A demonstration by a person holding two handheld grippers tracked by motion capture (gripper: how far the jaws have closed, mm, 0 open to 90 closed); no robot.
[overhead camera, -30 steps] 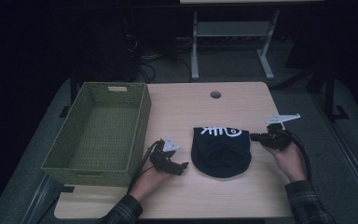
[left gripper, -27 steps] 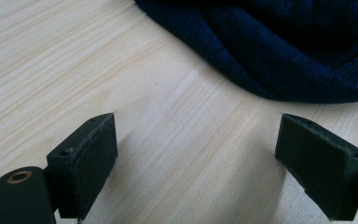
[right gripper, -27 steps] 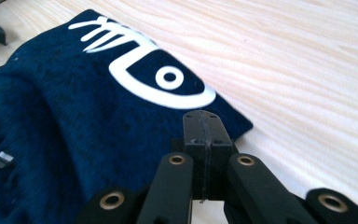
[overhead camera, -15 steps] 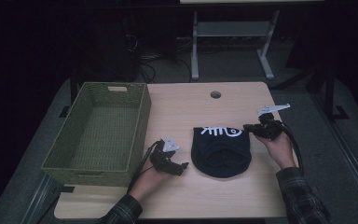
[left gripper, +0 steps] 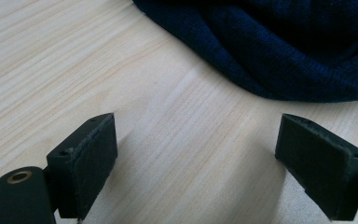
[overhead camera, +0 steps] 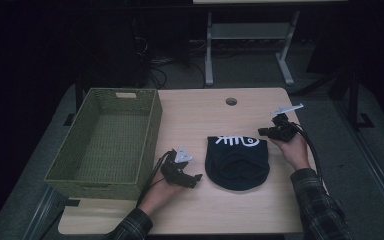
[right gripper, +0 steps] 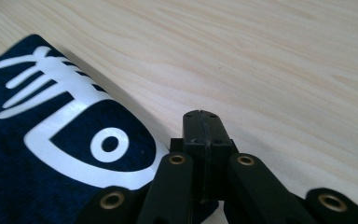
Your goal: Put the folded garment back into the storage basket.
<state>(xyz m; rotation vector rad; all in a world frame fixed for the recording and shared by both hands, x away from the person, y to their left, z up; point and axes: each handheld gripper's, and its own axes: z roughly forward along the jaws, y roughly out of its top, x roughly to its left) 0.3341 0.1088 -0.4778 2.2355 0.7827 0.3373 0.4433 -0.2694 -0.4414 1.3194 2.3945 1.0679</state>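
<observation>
Lying on the wooden table [overhead camera: 200, 120] just right of the woven basket [overhead camera: 105, 145], a dark knit hat [overhead camera: 237, 160] points its printed band away from the person, long axis running near to far. Left gripper [overhead camera: 196, 178], jaws spread wide, rests just left of the hat's rounded crown. Right gripper [overhead camera: 262, 131], jaws clenched, appears to pinch the band's right corner. Judged best: lift both edges evenly.
</observation>
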